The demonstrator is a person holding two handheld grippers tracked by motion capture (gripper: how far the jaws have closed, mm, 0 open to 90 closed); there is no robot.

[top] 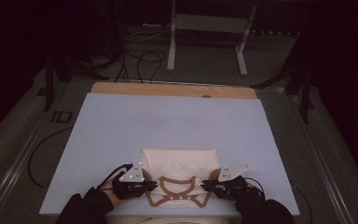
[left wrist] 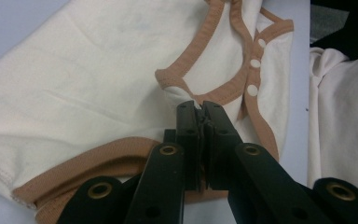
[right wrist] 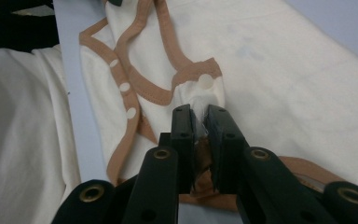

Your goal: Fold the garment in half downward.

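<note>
Cream bodysuit (top: 179, 165) lies between the left gripper (top: 153, 185) and right gripper (top: 205, 185), both clamped on its fabric.

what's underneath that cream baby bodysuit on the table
The cream bodysuit lies flat on the pale blue sheet covering the table. Both grippers, left and right, pinch its near corners. Anything beneath the fabric is covered.
</note>
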